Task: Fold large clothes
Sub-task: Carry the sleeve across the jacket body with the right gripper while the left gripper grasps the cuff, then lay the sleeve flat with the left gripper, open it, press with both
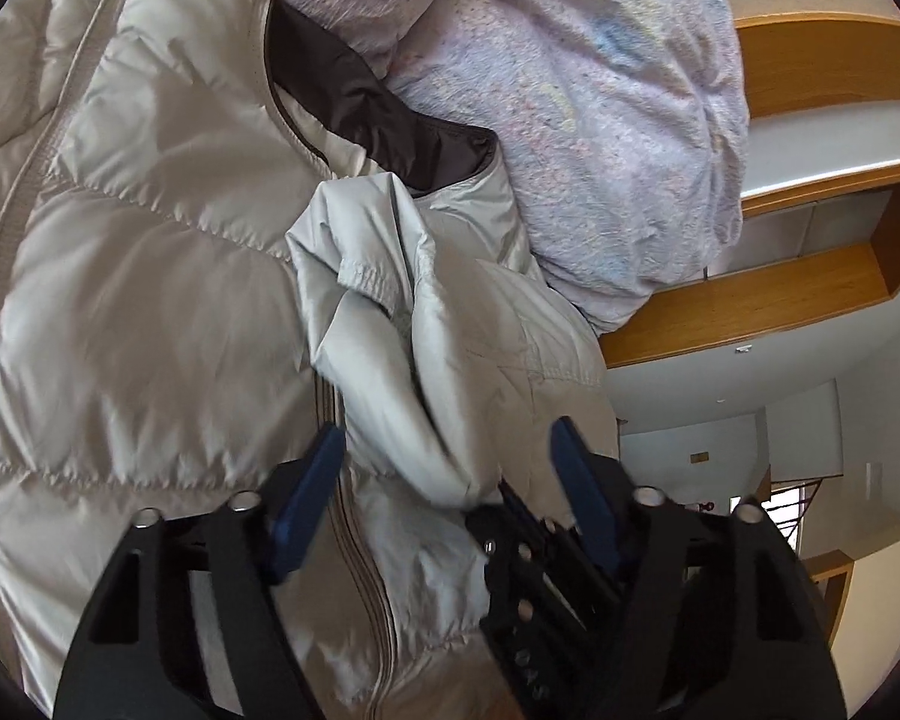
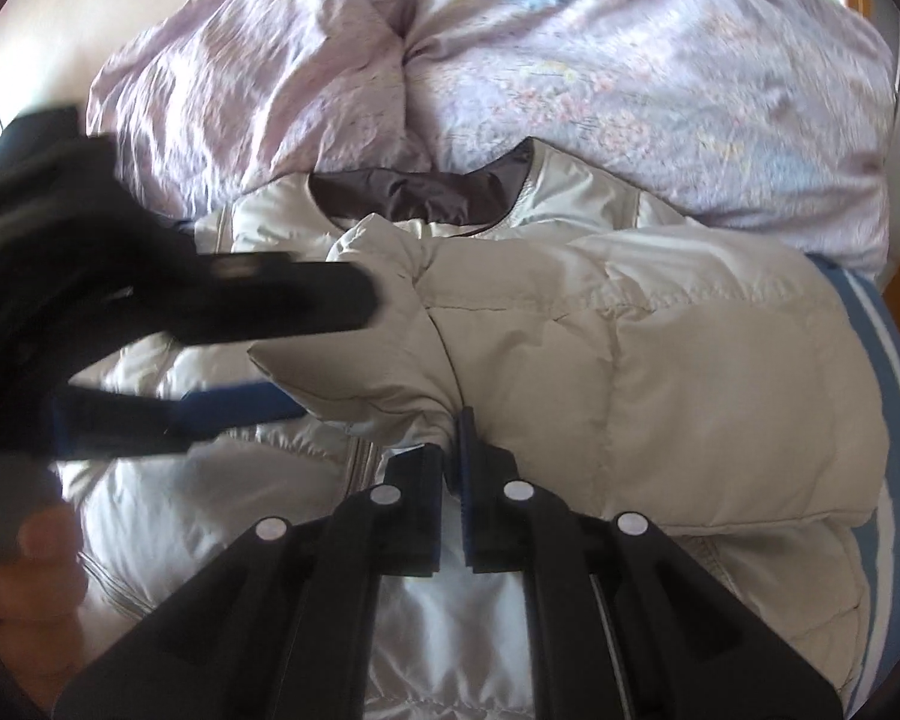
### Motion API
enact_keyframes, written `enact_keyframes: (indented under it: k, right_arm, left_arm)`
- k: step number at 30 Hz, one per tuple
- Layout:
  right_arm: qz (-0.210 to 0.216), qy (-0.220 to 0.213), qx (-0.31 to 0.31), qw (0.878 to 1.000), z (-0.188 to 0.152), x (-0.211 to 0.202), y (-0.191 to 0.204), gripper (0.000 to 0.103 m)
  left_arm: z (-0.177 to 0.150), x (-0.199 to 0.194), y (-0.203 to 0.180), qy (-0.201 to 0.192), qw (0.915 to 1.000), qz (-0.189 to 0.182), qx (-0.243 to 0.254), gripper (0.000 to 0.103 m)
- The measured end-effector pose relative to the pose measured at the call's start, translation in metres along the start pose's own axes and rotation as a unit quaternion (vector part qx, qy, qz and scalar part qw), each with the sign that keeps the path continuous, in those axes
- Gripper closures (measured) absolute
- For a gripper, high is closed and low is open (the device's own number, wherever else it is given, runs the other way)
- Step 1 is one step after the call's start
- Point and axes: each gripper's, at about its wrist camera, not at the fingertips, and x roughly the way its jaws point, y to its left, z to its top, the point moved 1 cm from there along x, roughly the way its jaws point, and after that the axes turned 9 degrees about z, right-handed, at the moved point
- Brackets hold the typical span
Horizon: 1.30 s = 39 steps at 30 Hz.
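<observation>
Pale beige quilted puffer jacket (image 2: 660,360), dark-lined collar, sleeve folded across its front.

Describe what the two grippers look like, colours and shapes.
Both are alike: the left gripper and right gripper have matte black angular frames with cut-out slots, round silver pins at the joints, and flat blue fingers. No cables, sleeves or clear markings are visible.

The right gripper (image 2: 455,450) pinches a fold of the pale puffer jacket (image 2: 660,372) on the bed, the left gripper (image 2: 306,348) astride its sleeve, a lilac duvet (image 2: 510,72) bunched behind.
</observation>
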Motion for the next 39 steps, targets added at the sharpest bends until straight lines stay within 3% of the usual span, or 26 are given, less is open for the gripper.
enact_keyframes:
  k: [2,3,4,5,6,9,13,17,23,26,28,31,35,39]
  right_arm:
    - [-0.013,0.000,-0.019,1.000,-0.001,-0.003,0.006,0.091]
    - [-0.017,0.001,-0.027,0.999,-0.002,-0.006,0.009,0.080]
    - [-0.016,0.002,-0.031,0.999,-0.003,-0.009,0.010,0.068]
    - [-0.011,0.003,-0.032,0.999,-0.003,-0.011,0.011,0.046]
    - [0.002,-0.003,-0.034,0.999,-0.003,-0.016,0.012,0.034]
    - [0.002,-0.036,-0.053,0.998,-0.001,-0.039,0.015,0.035]
    - [-0.025,-0.075,-0.018,0.997,0.013,-0.061,-0.010,0.041]
    - [-0.044,-0.075,0.052,0.995,0.025,-0.060,-0.048,0.052]
    - [-0.077,-0.050,0.080,0.993,0.028,-0.043,-0.069,0.053]
    - [-0.083,-0.044,0.079,0.992,0.027,-0.037,-0.071,0.053]
    - [-0.090,-0.044,0.074,0.992,0.028,-0.034,-0.071,0.053]
    - [-0.095,-0.043,0.067,0.992,0.030,-0.027,-0.070,0.053]
    - [-0.106,-0.034,0.064,0.992,0.031,-0.011,-0.068,0.052]
    - [-0.121,-0.013,0.055,0.991,0.029,0.007,-0.068,0.051]
  left_arm:
    - [0.003,0.006,0.003,0.000,0.9999,0.010,-0.005,0.062]
    - [0.004,0.008,0.005,-0.002,0.9998,0.017,-0.006,0.078]
    - [0.005,0.009,0.007,-0.005,0.9998,0.021,-0.006,0.082]
    - [0.006,0.009,0.009,-0.009,0.9995,0.028,-0.006,0.084]
    - [0.007,0.008,0.011,-0.012,0.9994,0.032,-0.006,0.086]
    - [0.009,-0.008,0.020,-0.035,0.9984,0.045,-0.005,0.088]
    - [0.013,-0.032,0.031,-0.067,0.9948,0.076,0.011,0.088]
    - [0.014,-0.041,0.045,-0.078,0.9905,0.112,0.019,0.088]
    - [0.007,-0.033,0.054,-0.074,0.9858,0.147,0.033,0.084]
    - [0.008,-0.048,0.053,-0.090,0.9834,0.155,0.028,0.064]
    - [0.009,-0.069,0.045,-0.134,0.9754,0.171,0.037,0.046]
    - [0.006,-0.083,0.020,-0.179,0.9636,0.183,0.077,0.035]
    - [0.003,-0.058,-0.008,-0.153,0.9670,0.161,0.124,0.033]
    - [0.006,-0.023,-0.005,-0.116,0.9703,0.170,0.127,0.033]
